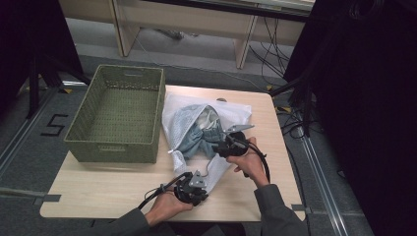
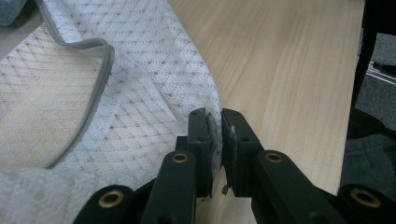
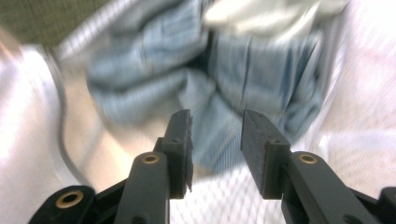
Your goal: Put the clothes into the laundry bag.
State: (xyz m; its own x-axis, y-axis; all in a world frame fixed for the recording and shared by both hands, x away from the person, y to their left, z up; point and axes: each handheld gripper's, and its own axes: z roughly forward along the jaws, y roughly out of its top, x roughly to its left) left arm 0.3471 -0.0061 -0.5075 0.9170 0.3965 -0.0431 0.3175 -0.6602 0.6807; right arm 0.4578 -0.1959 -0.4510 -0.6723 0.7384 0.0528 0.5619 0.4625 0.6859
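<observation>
My left fingers point(image 2: 215, 140), nearest to me at the front edge of the bench point(image 1: 98, 182), stand narrow, with a slim gap between the pads. The corner of the white mesh laundry bag point(image 2: 140, 107) lies against the left pad; whether the pads pinch any mesh I cannot tell. The bag's grey zipper edge point(image 2: 88, 93) curls just beyond.

My right fingers point(image 3: 215, 140) stand partly apart and hold nothing. They point into the open mouth of the bag, where the blue striped clothes point(image 3: 243, 79) sit, with a pale garment point(image 3: 261, 11) on top. In the high view the right gripper point(image 1: 231, 142) hovers at the mouth of the bag point(image 1: 231, 110), which lies mid-bench.

Farther off, the green woven basket point(image 1: 118, 113) stands at the left of the bench, just beside the bag.

Risks from here, as I judge them:
- If the left fingers have no real hold on the corner, the bag will drag along when the clothes are pulled.
- If the right fingers close on mesh together with cloth, the bag lifts with the garment.
- A shallow pinch on a loose fold may slip on the way to the basket.
- The zipper edge may snag a garment as it comes out.
</observation>
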